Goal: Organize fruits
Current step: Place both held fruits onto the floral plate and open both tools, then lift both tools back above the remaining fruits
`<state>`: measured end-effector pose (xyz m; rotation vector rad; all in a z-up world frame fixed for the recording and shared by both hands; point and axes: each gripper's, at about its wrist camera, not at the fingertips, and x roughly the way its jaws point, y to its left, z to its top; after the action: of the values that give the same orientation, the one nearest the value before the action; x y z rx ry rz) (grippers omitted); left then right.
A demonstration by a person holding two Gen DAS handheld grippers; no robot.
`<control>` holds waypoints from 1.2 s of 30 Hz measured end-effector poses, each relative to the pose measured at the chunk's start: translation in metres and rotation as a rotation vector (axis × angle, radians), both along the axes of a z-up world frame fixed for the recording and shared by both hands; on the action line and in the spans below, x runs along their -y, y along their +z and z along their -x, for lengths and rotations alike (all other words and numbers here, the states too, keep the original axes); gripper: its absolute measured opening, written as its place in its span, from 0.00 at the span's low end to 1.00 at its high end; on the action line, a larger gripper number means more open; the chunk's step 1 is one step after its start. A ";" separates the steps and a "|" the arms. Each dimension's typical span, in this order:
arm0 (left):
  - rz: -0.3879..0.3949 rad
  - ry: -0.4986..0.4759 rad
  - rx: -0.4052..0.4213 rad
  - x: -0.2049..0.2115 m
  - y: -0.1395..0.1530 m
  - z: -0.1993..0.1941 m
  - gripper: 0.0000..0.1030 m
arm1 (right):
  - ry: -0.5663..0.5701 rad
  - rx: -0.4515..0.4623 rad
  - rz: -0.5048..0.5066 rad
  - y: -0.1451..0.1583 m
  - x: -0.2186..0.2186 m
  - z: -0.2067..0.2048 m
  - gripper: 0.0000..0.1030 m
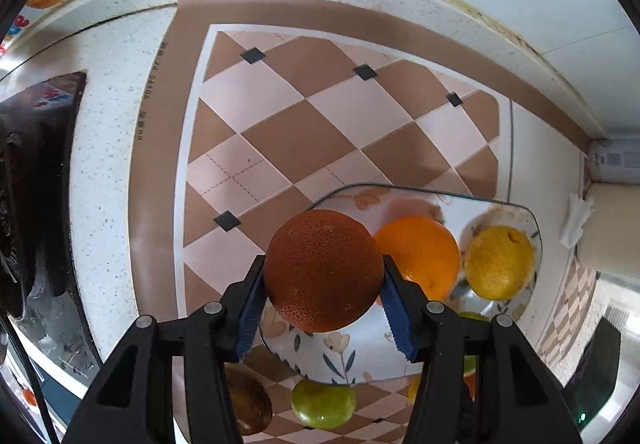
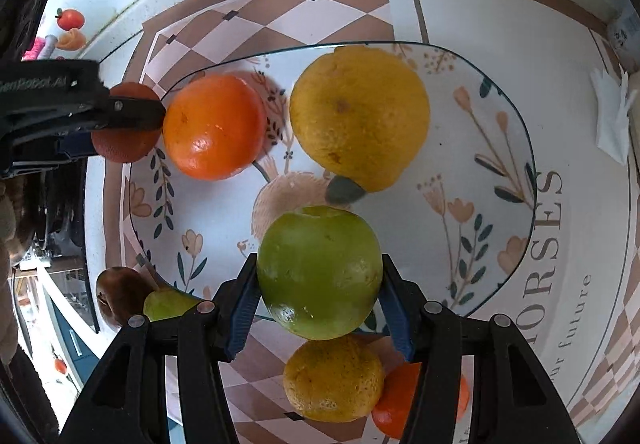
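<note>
Left tongs (image 1: 324, 284): pinching a round, dark reddish-brown orange (image 1: 323, 270), held over the nine o'clock rim of the floral ceramic plate (image 2: 516, 148).
Plate: a bright orange tangerine (image 2: 214, 126) at ten o'clock, a large yellow citrus (image 2: 360, 116) at one o'clock.
Right tongs (image 2: 318, 286): pinching a round green apple (image 2: 318, 272) above the plate's six o'clock edge.
Tabletop (image 1: 108, 116): checkered mat (image 1: 304, 124) under the plate.
</note>
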<state>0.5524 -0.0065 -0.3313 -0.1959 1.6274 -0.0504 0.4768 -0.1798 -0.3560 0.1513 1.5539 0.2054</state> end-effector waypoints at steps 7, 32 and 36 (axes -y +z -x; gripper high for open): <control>0.017 0.036 -0.035 -0.007 -0.011 0.000 0.51 | 0.010 -0.020 0.001 -0.003 -0.006 -0.001 0.57; -0.120 -0.010 0.180 -0.010 0.058 0.093 0.84 | -0.020 0.102 0.092 0.068 0.042 0.026 0.89; -0.163 -0.038 0.252 0.001 0.083 0.125 0.84 | -0.018 0.141 0.106 0.088 0.045 0.044 0.89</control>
<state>0.4277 -0.0074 -0.2484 -0.0312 1.3765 0.0281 0.4324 -0.2253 -0.2680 0.0656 1.4190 0.1169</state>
